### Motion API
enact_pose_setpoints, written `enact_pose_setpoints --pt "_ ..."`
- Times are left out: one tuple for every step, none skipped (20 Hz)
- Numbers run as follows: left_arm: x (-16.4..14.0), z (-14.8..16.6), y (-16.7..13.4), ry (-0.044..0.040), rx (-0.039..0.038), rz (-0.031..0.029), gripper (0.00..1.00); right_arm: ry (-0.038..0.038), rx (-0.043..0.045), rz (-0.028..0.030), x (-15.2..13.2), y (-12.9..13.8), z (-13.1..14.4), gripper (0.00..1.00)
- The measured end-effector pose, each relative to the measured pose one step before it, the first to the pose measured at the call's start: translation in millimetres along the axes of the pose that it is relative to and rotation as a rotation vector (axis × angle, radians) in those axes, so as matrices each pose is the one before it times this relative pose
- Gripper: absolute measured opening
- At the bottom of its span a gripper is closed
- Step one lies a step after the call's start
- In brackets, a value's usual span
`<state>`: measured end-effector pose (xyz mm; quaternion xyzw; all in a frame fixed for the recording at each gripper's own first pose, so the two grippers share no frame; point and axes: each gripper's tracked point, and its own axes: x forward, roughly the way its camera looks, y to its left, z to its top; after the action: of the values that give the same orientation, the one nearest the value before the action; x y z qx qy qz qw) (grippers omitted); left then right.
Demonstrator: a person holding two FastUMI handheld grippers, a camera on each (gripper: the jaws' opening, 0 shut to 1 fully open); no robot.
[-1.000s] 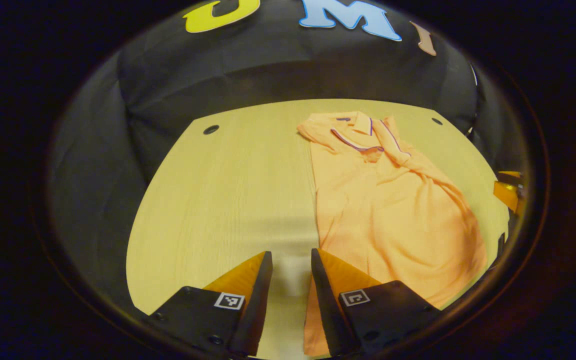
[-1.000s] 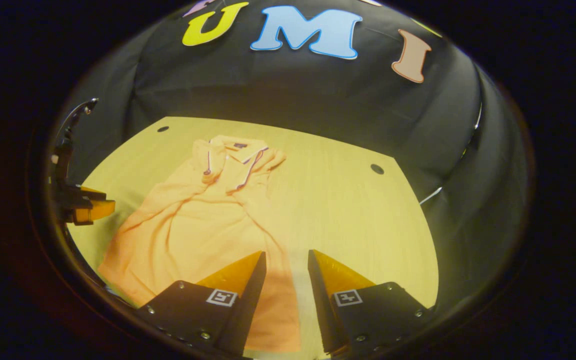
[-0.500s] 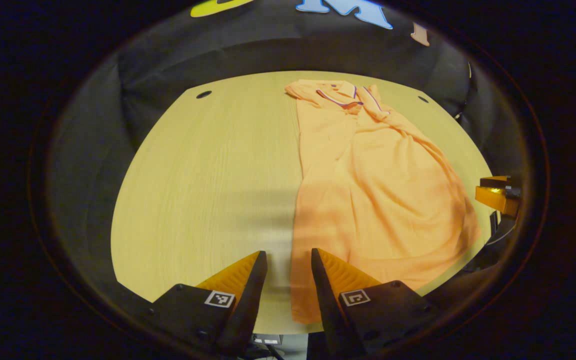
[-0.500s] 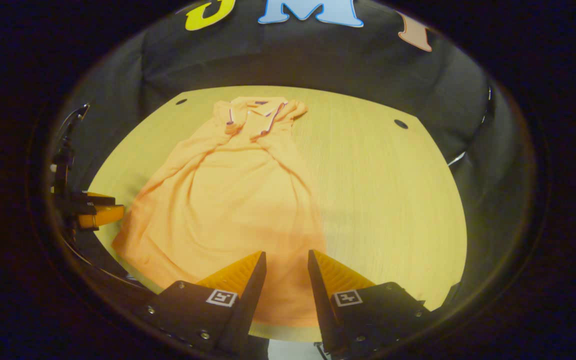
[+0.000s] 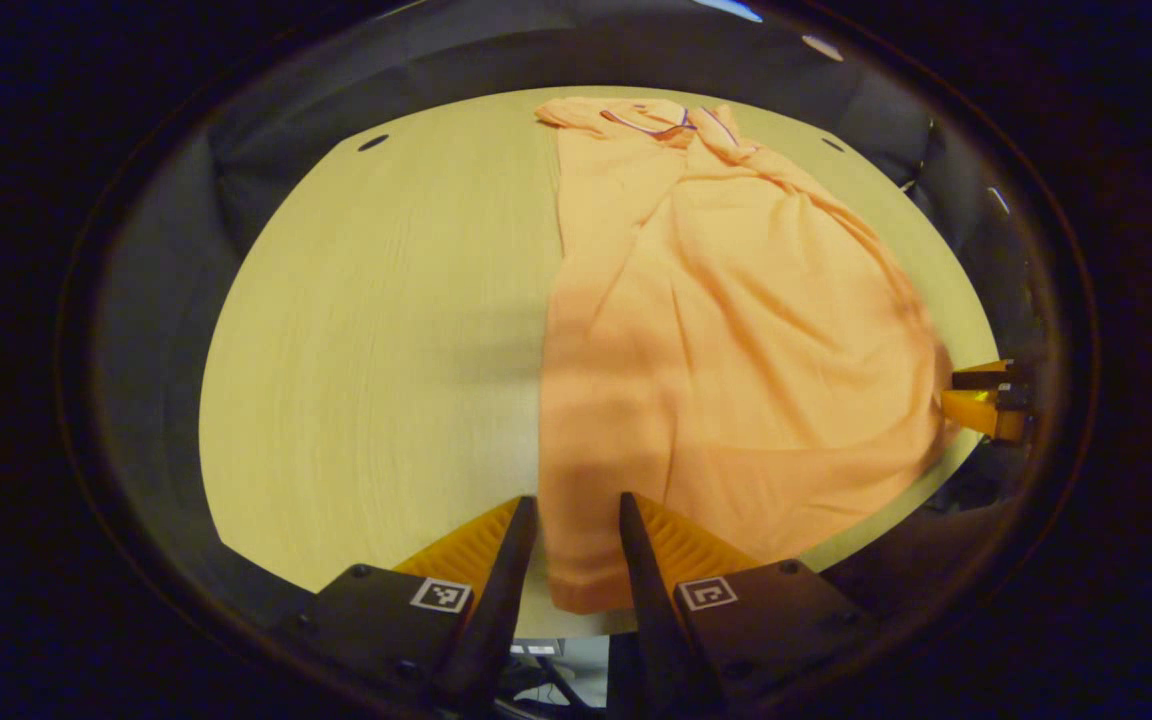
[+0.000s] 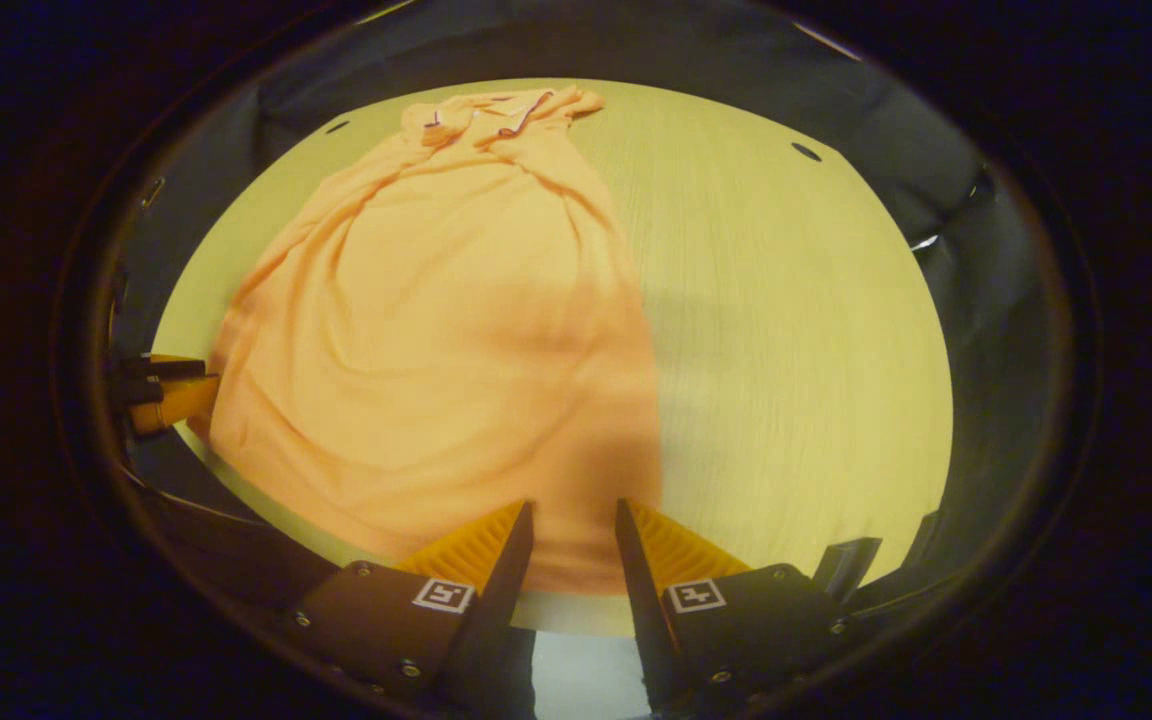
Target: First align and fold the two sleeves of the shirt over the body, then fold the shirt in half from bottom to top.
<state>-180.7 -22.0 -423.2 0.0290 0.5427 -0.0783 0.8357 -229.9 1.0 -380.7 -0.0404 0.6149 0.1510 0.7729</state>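
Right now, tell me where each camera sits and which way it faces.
Left gripper view: rides the left tool, at the table's near edge, facing along the orange shirt toward its collar; its open fingers straddle the hem's left corner; the right tool shows at the right.
Right gripper view: rides the right tool, open at the hem's right corner, facing the collar; the left tool shows at the left.
Shared: shirt, table.

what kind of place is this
Likely a staged recording booth, not a home: a bare wooden table ringed by black cloth walls, with one orange shirt laid out.
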Motion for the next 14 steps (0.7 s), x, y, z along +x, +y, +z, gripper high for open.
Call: enact_pose_setpoints --pt "0.73 -1.21 0.27 0.02096 0.00612 0.00256 0.61 0.02018 -0.00069 0.00055 0.67 0.73 -1.0 0.56" --pt "0.5 1.36 0.54 0.01765 0.00776 0.00586 0.61 -0.0069 0.00286 -0.00172 0.92 0.18 4.1 0.55" --pt "0.41 0.29 0.4 0.02409 0.00269 0.00456 0.62 0.01521 0.00052 0.00096 1.29 0.76 0.96 0.55" --pt "0.39 0.77 -0.37 0.0208 -0.00105 0.00023 0.63 0.01779 -0.00099 0.00751 0.83 2.21 0.03 0.55" --pt "0.83 0.35 -0.8 0.02226 -0.00571 -0.00578 0.64 0.02693 -0.01031 0.00163 0.28 0.37 0.48 0.56" --pt "0.55 1.31 0.32 0.01217 -0.01006 -0.00571 0.63 0.03186 -0.00732 -0.00097 0.45 -0.06 -1.0 0.58" --pt "-0.71 -0.47 0.0 0.01611 -0.01391 -0.00619 0.65 0.02761 0.00113 -0.00301 0.85 0.69 1.76 0.57" --pt "0.44 1.41 0.16 0.00338 -0.00824 -0.00428 0.63 0.0263 0.00487 -0.00217 0.24 -0.06 -0.76 0.58" --pt "0.95 -0.2 -1.56 0.00438 0.01092 -0.00148 0.64 0.01872 0.00078 0.00241 0.93 1.02 0.52 0.57" --pt "-0.76 0.63 -2.36 -0.00043 0.01588 -0.00161 0.64 0.00879 0.00708 -0.00233 -0.9 -0.41 1.5 0.58" --pt "1.31 0.88 -2.9 -0.00666 0.01957 -0.00658 0.63 0.00828 -0.00336 0.00337 0.22 -0.23 -0.46 0.55" --pt "0.09 -0.5 -2.12 0.00672 0.02067 -0.00081 0.57 0.00044 -0.00651 0.00335 0.02 0.27 0.28 0.58" --pt "-0.69 -0.31 -3.09 -0.00388 0.01419 -0.00991 0.52 0.00409 -0.001 -0.00138 1.25 -0.68 -1.7 0.57" --pt "-1.08 7.66 -0.8 -0.03261 0.00563 -0.00178 0.5 0.00373 0.00119 -0.01197 -1.79 -4.93 1.93 0.55"
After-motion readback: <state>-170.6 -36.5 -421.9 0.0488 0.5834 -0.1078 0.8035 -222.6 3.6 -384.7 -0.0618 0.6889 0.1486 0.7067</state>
